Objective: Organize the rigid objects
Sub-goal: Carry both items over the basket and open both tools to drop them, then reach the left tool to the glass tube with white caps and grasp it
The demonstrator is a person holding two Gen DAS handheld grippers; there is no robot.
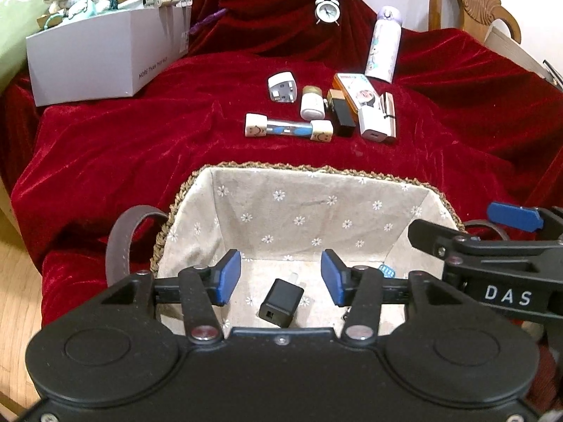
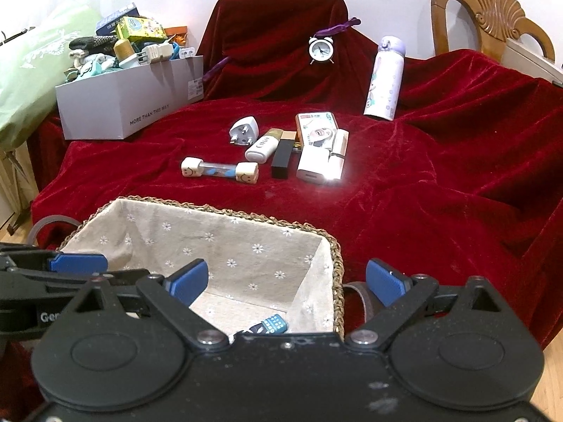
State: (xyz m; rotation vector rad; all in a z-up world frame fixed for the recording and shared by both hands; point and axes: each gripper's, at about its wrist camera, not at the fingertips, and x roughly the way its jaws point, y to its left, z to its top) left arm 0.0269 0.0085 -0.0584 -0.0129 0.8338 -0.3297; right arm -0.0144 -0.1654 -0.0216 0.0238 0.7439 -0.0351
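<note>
Both fingers (image 1: 281,277) (image 2: 286,279) released above woven, cloth-lined basket (image 1: 316,170); boxy black charger (image 1: 280,303) inside

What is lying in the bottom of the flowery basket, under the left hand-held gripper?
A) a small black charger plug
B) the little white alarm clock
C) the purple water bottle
A: the small black charger plug lies on the basket floor.

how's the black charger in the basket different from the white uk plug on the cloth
The black charger is dark and boxy and lies inside the basket; the white plug is pale and rounded and sits out on the red cloth. The charger lies below the open left gripper; the plug lies far from it. Both are small rigid adapters.
</note>
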